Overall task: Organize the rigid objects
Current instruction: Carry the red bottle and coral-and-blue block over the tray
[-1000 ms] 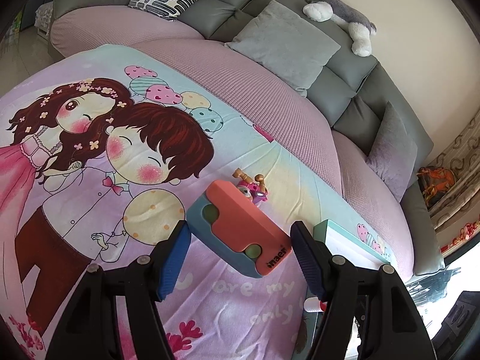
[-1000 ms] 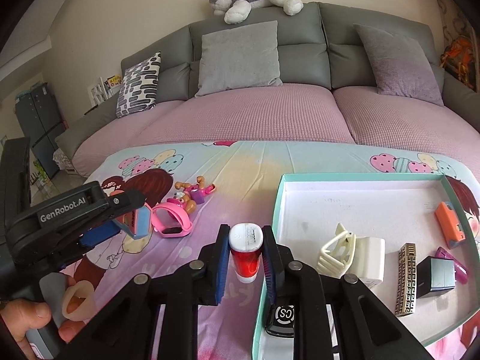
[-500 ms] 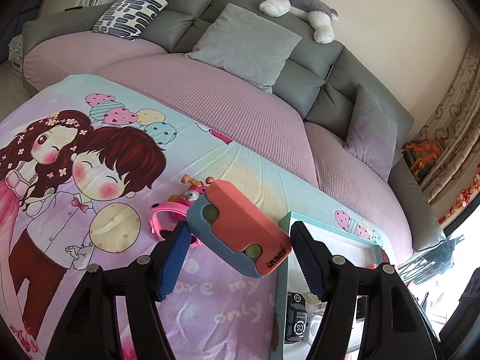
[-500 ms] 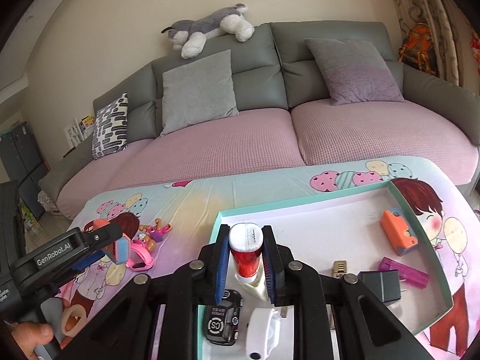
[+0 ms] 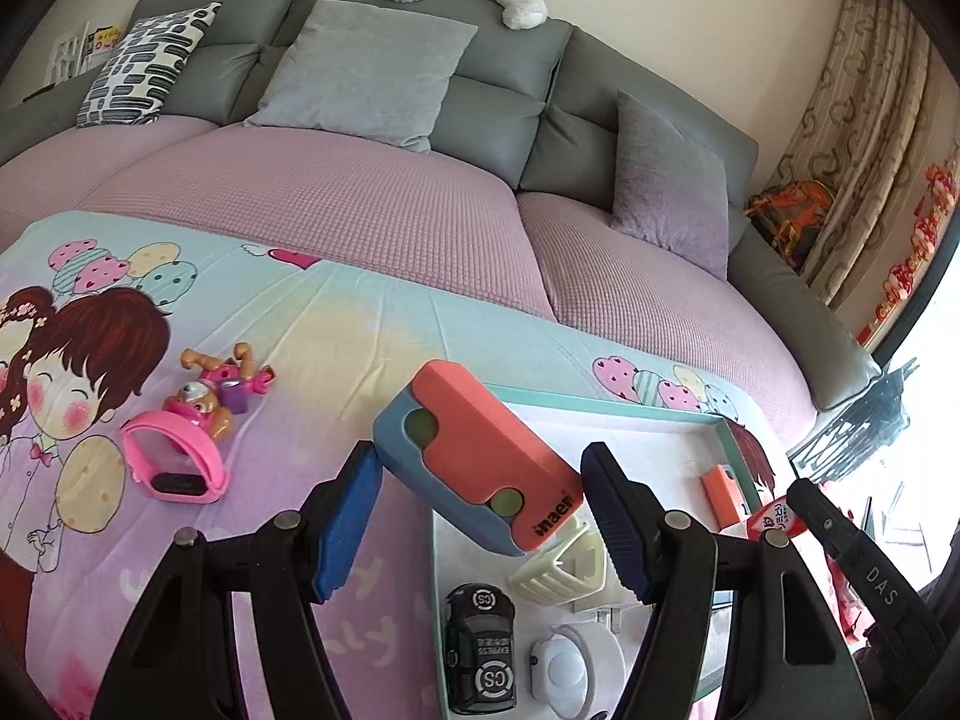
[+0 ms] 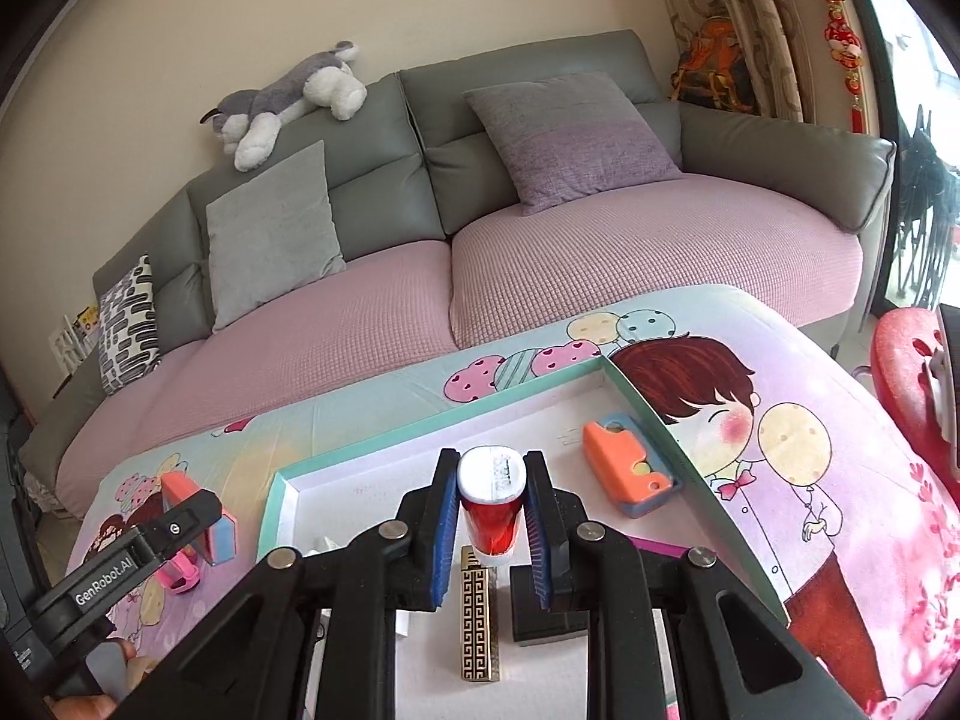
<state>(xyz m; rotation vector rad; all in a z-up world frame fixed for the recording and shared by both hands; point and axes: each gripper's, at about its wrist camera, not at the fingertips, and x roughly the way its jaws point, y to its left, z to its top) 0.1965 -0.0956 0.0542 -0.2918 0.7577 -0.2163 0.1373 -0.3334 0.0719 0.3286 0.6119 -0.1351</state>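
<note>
Both tools swung over from the sheet toward the tray (image 5: 729, 438) in the last second. A second ago the left view had only the tray's corner in sight, now its near half sits under the jaws.

Left tool (image 5: 480, 516) is clamped corner to corner on the orange-blue block (image 5: 474, 462), carried above the tray's left rim. Right tool (image 6: 489, 525) is clamped on the red tube (image 6: 491, 513), hanging over the tray interior. Judgement: both are in the carry phase, release into the tray comes next.

Left view only: toy car (image 5: 480, 648), white round gadget (image 5: 561, 669) and cream clip (image 5: 558, 564) in the tray's near end. Also the watch (image 5: 174, 462) and pup figure (image 5: 219, 387), loose on the sheet, so two pickups remain.

Right view only: a second orange block (image 6: 630, 468) by the tray's far wall, gold patterned bar (image 6: 480, 618), black box (image 6: 540, 618), magenta strip (image 6: 654, 546). It also shows the left tool (image 6: 213, 525) from outside, short of the tray.
</note>
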